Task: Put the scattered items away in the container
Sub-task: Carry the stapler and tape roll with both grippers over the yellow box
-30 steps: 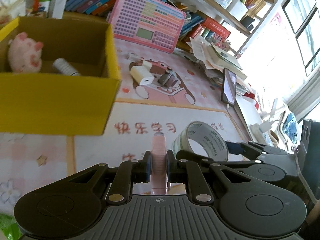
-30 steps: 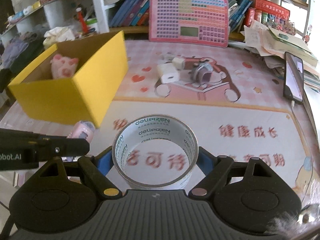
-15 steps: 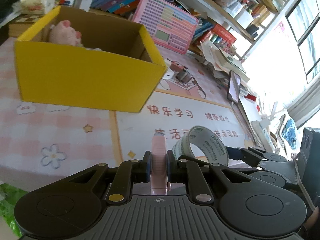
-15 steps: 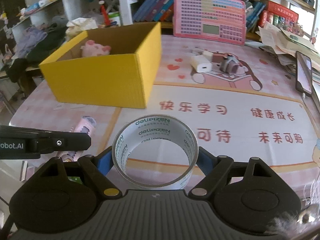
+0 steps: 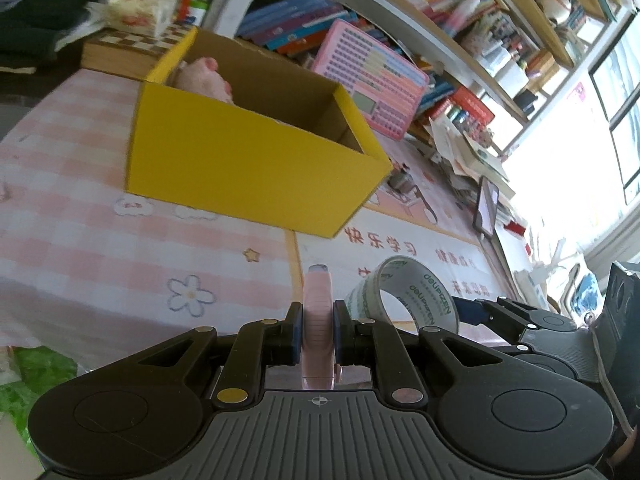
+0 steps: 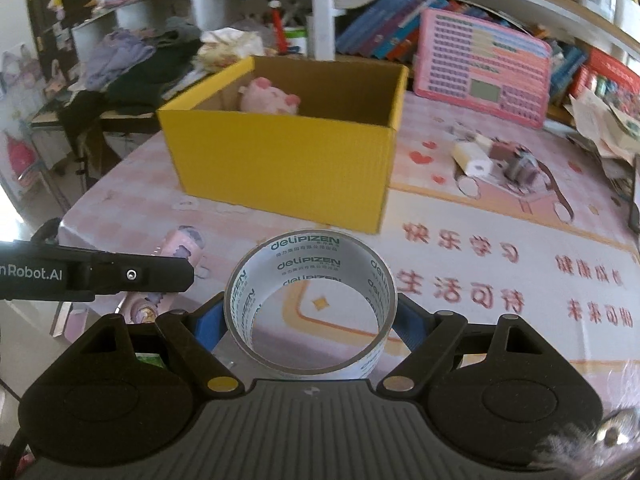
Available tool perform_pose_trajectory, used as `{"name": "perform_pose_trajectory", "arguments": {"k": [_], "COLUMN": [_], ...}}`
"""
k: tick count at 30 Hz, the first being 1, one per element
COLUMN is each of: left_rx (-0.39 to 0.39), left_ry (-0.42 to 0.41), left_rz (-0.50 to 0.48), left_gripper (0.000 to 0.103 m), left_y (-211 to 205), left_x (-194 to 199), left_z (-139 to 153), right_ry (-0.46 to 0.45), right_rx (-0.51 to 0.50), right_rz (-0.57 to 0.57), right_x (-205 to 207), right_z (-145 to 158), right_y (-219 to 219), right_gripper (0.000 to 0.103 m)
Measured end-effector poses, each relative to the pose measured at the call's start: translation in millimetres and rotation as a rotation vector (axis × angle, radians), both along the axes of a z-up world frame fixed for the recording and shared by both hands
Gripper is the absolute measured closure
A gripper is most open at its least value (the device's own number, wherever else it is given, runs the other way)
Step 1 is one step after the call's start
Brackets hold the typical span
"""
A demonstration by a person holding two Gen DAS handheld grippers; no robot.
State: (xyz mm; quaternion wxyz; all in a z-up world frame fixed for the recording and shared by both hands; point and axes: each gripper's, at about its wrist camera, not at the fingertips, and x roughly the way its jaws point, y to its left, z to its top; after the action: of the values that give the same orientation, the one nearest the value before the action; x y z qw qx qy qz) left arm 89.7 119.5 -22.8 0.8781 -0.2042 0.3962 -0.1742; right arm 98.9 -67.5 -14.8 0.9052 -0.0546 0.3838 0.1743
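The tabletop (image 6: 140, 184), spread with a pink checked cover and a mat printed with red characters, carries a yellow cardboard box (image 6: 280, 168) that stands open-topped toward twelve o'clock in the right wrist view and toward eleven o'clock in the left wrist view (image 5: 248, 160). Its outer walls are bright yellow and finely ribbed, the inner walls plain brown card. Inside, against the far left wall, lies a pink plush pig (image 6: 268, 100); the rest of the box floor is hidden by the near wall. Behind the box, at one o'clock, a pink keyboard toy (image 6: 484, 68) leans against the bookshelf. At two o'clock of the box, on the mat, a white charger (image 6: 472, 160) lies just beside a small grey and brown object too blurred to name. The right claw (image 6: 310, 316) stands wide, its blue pads pressed on the outer sides of a roll of clear tape (image 6: 310, 300) printed with green lettering, held clear of the tabletop with its hollow core facing the camera. The left claw (image 5: 318, 328) is closed tight on a slim pink case (image 5: 318, 320) with a pale ribbed edge, held edge-on at six o'clock of the box.
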Motion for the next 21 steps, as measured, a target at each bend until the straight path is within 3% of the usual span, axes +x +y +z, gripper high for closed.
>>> {"name": "perform_pose_trajectory", "arguments": {"k": [11,21], "left_rx": [-0.002,0.011], "left_ry": [-0.055,-0.183], "left_rz": [0.089,0.099], "left_gripper": [0.089,0.089], "left_y": [29.4,29.7], "left_x": [-0.9,19.5], "left_z": [16.4,56.4], "right_ry": [-0.113,-0.336], "right_rx": [-0.012,-0.031], "right_rz": [0.136,0.192], "right_x": [7.5,22.6], "right_z": [23.1,65.1], "right_y": [34.2,41.4], "right_gripper": [0.020,0.020]}}
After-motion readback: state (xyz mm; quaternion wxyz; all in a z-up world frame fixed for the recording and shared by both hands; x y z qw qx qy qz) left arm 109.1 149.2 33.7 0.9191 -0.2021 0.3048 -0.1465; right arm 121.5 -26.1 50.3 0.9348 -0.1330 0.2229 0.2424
